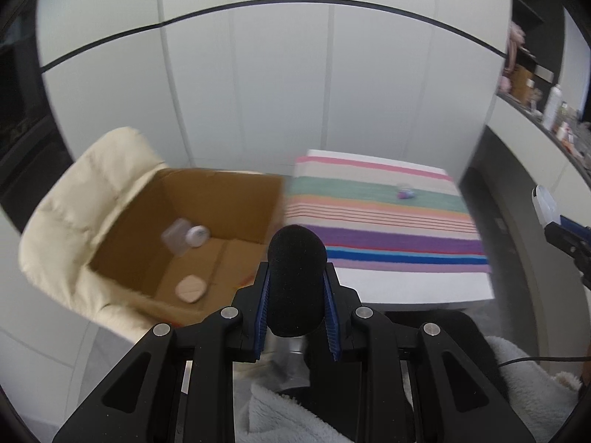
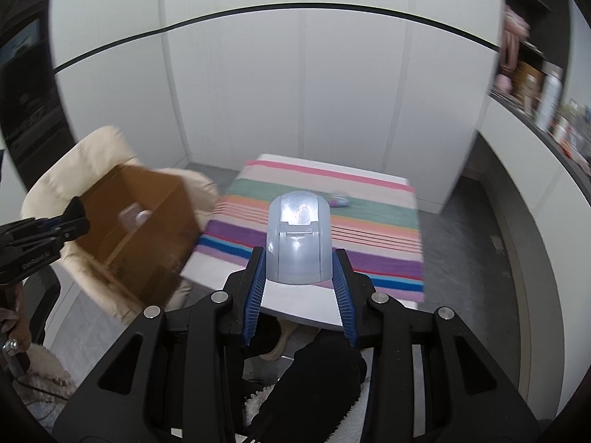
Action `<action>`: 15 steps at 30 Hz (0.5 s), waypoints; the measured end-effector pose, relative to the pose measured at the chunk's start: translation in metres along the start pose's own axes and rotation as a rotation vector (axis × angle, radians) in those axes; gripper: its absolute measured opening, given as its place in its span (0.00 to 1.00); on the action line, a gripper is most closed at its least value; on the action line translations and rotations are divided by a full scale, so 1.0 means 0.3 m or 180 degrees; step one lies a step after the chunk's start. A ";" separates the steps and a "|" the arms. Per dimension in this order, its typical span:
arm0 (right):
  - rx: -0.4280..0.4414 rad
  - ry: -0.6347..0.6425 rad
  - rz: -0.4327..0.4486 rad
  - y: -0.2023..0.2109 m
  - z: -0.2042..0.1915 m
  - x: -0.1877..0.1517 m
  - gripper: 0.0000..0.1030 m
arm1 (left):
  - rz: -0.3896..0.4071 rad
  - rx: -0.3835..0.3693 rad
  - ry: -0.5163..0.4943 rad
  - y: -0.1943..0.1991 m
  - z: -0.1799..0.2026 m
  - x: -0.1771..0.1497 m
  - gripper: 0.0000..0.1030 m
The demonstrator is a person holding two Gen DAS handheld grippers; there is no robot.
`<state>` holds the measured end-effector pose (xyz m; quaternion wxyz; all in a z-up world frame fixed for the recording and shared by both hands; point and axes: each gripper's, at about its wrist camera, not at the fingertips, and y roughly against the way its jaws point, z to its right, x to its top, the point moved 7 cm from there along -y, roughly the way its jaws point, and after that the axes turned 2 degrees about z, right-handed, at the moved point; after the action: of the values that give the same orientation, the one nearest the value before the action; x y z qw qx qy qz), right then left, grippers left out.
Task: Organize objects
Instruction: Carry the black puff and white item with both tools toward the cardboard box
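My left gripper [image 1: 296, 278] is shut on a black foam-covered cylinder [image 1: 296, 269] that stands up between its blue pads. It hangs just right of an open cardboard box [image 1: 236, 199] resting on a cream chair [image 1: 74, 221]. Inside the box lie a clear container with a white lid [image 1: 184, 236] and a tan rounded pad [image 1: 190, 288]. My right gripper [image 2: 299, 258] is shut on a pale blue plastic cap-shaped piece [image 2: 298, 236], held above the near edge of the striped table [image 2: 369, 229]. A small purple object [image 1: 406, 192] lies on the stripes.
White cupboard doors [image 1: 277, 85] close off the back. A cluttered counter with bottles [image 1: 554, 107] runs along the right. A white fluffy fabric [image 1: 535, 398] lies below the left gripper. The left gripper [image 2: 55, 229] shows at the left of the right wrist view, beside the box [image 2: 147, 236].
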<state>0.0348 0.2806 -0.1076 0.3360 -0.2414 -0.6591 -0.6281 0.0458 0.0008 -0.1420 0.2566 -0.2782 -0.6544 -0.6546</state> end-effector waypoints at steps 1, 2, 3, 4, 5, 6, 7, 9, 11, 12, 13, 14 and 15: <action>0.0074 0.0062 -0.0003 -0.011 -0.039 0.009 0.36 | 0.0000 0.0084 0.0029 0.000 -0.028 -0.011 0.25; 0.0170 0.0140 -0.0004 -0.022 -0.089 0.020 0.36 | -0.0009 0.0164 0.0073 0.000 -0.061 -0.024 0.25; 0.0256 0.0213 -0.0003 -0.030 -0.134 0.027 0.36 | -0.0026 0.0221 0.0129 0.001 -0.094 -0.039 0.26; 0.0351 0.0292 -0.0001 -0.038 -0.181 0.034 0.36 | -0.0044 0.0266 0.0183 0.003 -0.124 -0.054 0.25; 0.0465 0.0386 -0.0004 -0.047 -0.240 0.040 0.36 | -0.0065 0.0326 0.0254 0.008 -0.165 -0.071 0.26; 0.0566 0.0470 -0.0009 -0.055 -0.292 0.042 0.36 | -0.0072 0.0368 0.0302 0.013 -0.191 -0.082 0.26; 0.0648 0.0543 -0.0009 -0.060 -0.339 0.040 0.36 | -0.0077 0.0426 0.0363 0.022 -0.224 -0.097 0.26; 0.0824 0.0717 -0.0015 -0.074 -0.443 0.040 0.36 | -0.0073 0.0528 0.0447 0.039 -0.276 -0.118 0.26; 0.0986 0.0875 -0.0023 -0.086 -0.541 0.036 0.36 | -0.0068 0.0609 0.0521 0.054 -0.319 -0.134 0.26; 0.1044 0.0930 -0.0028 -0.090 -0.575 0.035 0.36 | -0.0069 0.0644 0.0561 0.060 -0.339 -0.140 0.26; 0.1112 0.0998 -0.0033 -0.093 -0.615 0.033 0.36 | -0.0072 0.0670 0.0598 0.063 -0.355 -0.147 0.26; 0.1171 0.1060 -0.0033 -0.095 -0.653 0.031 0.36 | -0.0076 0.0689 0.0626 0.066 -0.371 -0.154 0.26; 0.1211 0.1104 -0.0033 -0.096 -0.679 0.027 0.36 | -0.0080 0.0704 0.0643 0.064 -0.378 -0.157 0.26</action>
<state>0.0366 0.0754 -0.1239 0.4802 -0.0591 -0.6991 -0.5265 0.0897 -0.1140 -0.1600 0.3419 -0.1728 -0.6968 -0.6064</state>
